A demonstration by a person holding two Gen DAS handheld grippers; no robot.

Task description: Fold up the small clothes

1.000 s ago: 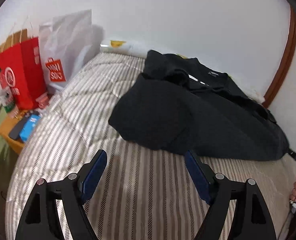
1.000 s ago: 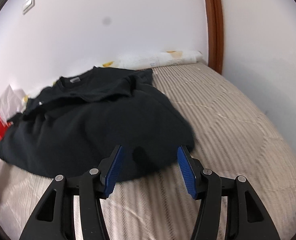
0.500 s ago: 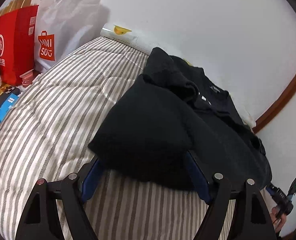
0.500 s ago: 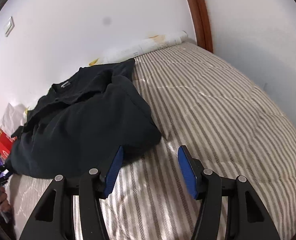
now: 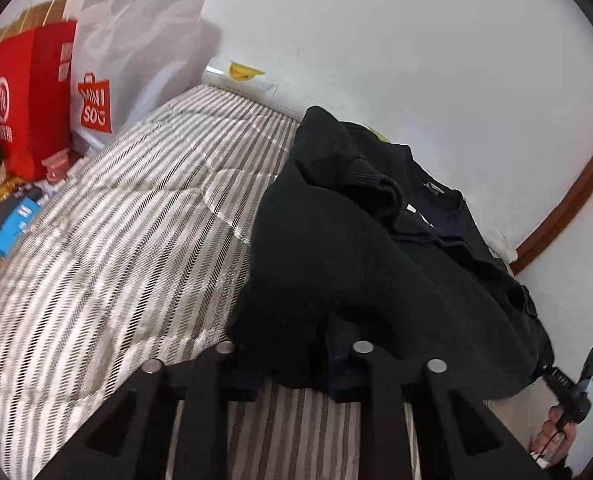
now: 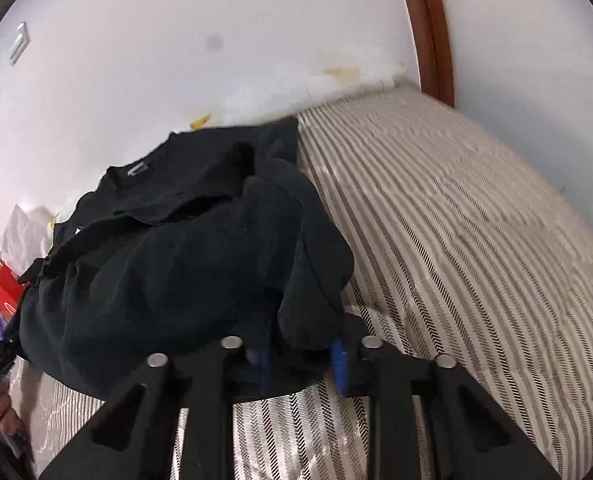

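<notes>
A black sweatshirt [image 5: 376, 260] lies crumpled on the striped bed [image 5: 116, 260], its collar toward the wall. My left gripper [image 5: 292, 364] is at the garment's near left edge. Its jaws are closing, with a fold of black cloth pinched between them. In the right wrist view the same sweatshirt [image 6: 176, 260] spreads to the left. My right gripper [image 6: 300, 360] is at its near right corner, jaws closing, and its blue pads [image 6: 338, 360] press a bunch of the hem.
A red paper bag [image 5: 28, 100] and a white shopping bag [image 5: 136, 60] stand at the bed's far left, above a low table with small items [image 5: 8, 220]. The white wall runs behind the bed. A brown door frame [image 6: 432, 28] rises at the right.
Both grippers moved forward onto the sweatshirt's near edge and their jaws came together on the cloth. The hem at the right corner has bunched up.
</notes>
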